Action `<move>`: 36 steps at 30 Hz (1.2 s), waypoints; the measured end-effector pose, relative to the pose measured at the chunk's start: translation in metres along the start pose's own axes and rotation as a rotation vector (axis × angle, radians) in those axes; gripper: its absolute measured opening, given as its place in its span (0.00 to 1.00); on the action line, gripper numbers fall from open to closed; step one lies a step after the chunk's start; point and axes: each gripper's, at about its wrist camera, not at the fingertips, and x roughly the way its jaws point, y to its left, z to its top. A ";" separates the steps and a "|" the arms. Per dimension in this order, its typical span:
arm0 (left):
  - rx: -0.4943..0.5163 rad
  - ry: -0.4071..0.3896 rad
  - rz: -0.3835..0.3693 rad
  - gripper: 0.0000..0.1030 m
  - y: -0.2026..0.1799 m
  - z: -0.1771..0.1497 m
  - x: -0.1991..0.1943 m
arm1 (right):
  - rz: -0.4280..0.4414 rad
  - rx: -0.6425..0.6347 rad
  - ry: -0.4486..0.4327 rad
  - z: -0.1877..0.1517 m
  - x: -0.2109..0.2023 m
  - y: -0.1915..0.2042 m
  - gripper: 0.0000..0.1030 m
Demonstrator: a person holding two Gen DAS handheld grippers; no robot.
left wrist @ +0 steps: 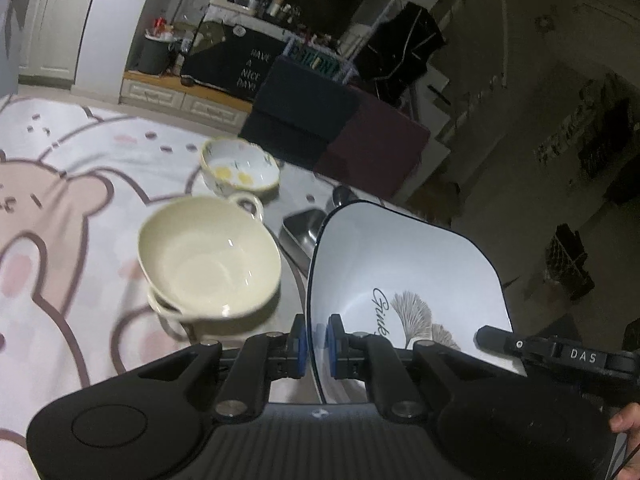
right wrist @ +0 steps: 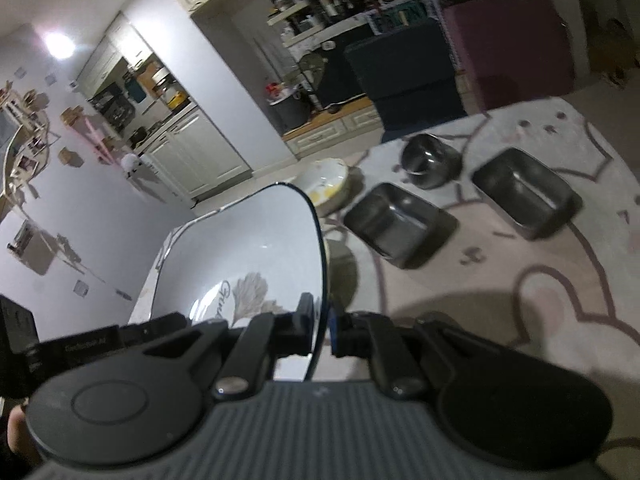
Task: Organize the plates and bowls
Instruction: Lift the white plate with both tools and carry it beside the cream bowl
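1. While both grippers clamp one white square plate (left wrist: 404, 264) by opposite edges, it is held off the table (left wrist: 80, 200) and tilted.
2. Left gripper (left wrist: 318, 338): fingers nearly closed, blue pads (left wrist: 301, 340) pressing both faces of the plate's dark-rimmed left edge.
3. Right gripper (right wrist: 319, 330): fingers nearly closed, pinching the plate (right wrist: 248, 248) at its right edge; one blue pad (right wrist: 333, 332) shows on the outer side.
4. Plate carries a leaf print and script lettering near the grippers.
5. Left of the plate on the cartoon-bear tablecloth: cream handled bowl (left wrist: 210, 258) stacked on another like it.
6. Farther off: floral bowl with yellow spots (left wrist: 240, 170).
7. Right-wrist view: two rectangular metal dishes (right wrist: 400, 224) (right wrist: 526, 192) and a round metal cup (right wrist: 430, 158) on the table, apart from the plate.
8. Fingertips of a hand (left wrist: 626, 424) show at the near right edge.
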 end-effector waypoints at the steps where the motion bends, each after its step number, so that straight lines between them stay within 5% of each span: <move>1: -0.001 0.004 -0.001 0.10 -0.001 -0.004 0.003 | -0.002 0.005 -0.001 -0.003 0.001 -0.005 0.10; 20: -0.031 0.149 0.027 0.10 0.014 -0.051 0.093 | -0.087 0.067 0.097 -0.055 0.038 -0.083 0.09; 36: -0.087 0.225 0.069 0.11 0.024 -0.054 0.141 | -0.157 0.137 0.167 -0.056 0.076 -0.120 0.10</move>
